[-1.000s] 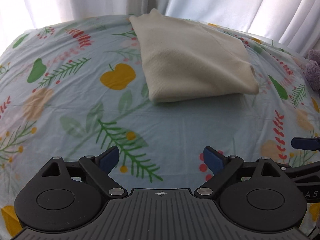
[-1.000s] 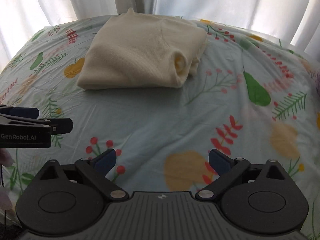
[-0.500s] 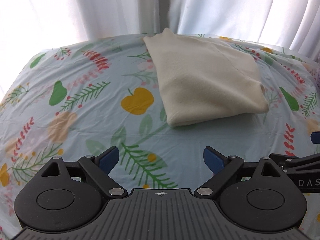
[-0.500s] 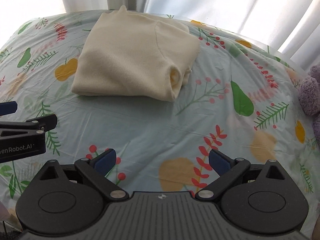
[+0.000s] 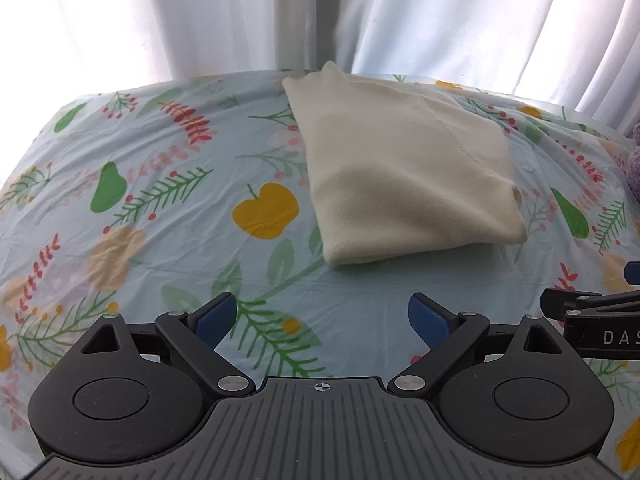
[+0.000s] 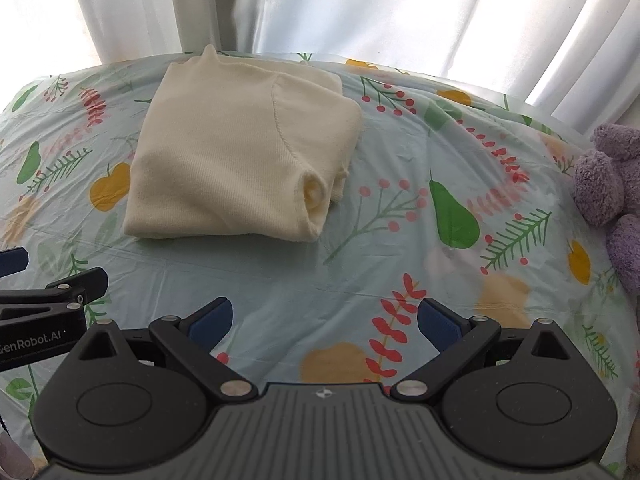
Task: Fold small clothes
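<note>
A cream knit garment lies folded into a thick rectangle on the floral sheet, toward the far side; it also shows in the right wrist view. My left gripper is open and empty, well short of the garment's near edge. My right gripper is open and empty, also short of the garment and to its right. Each gripper shows at the edge of the other's view: the right gripper and the left gripper.
The light blue sheet with fruit and leaf prints covers a bed. White curtains hang behind the far edge. A purple plush toy sits at the right edge of the bed.
Both grippers have pulled back and tilted up from the garment, so it sits farther off and more curtain shows. The folded garment has not moved. Both stay open.
</note>
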`<state>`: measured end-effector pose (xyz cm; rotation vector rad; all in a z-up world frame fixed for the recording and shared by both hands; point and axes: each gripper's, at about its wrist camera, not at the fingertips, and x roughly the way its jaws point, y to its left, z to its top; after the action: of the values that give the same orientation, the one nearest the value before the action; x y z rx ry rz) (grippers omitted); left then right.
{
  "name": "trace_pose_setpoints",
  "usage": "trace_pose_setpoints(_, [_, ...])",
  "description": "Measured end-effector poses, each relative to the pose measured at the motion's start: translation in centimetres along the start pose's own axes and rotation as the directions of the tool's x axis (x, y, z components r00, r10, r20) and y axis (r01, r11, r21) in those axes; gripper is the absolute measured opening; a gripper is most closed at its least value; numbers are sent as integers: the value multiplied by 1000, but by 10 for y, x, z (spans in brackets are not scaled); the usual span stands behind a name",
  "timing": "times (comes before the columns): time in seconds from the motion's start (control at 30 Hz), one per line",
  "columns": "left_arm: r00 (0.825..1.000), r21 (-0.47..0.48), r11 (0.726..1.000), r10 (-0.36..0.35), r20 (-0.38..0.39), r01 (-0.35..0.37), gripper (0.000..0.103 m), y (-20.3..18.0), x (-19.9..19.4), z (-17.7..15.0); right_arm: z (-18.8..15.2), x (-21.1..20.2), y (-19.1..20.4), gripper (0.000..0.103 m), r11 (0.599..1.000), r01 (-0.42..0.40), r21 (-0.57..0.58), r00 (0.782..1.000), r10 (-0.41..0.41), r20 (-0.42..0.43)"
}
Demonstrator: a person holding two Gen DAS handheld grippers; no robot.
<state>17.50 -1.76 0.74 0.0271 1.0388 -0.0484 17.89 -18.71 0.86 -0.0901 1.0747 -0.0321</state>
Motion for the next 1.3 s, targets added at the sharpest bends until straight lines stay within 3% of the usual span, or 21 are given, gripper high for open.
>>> trace_pose_setpoints(1.3, [1000,2,1000,-13,-21,13,96,-2,1,1,-1,-6,-6,99,1000,7,20,1000,-7,10])
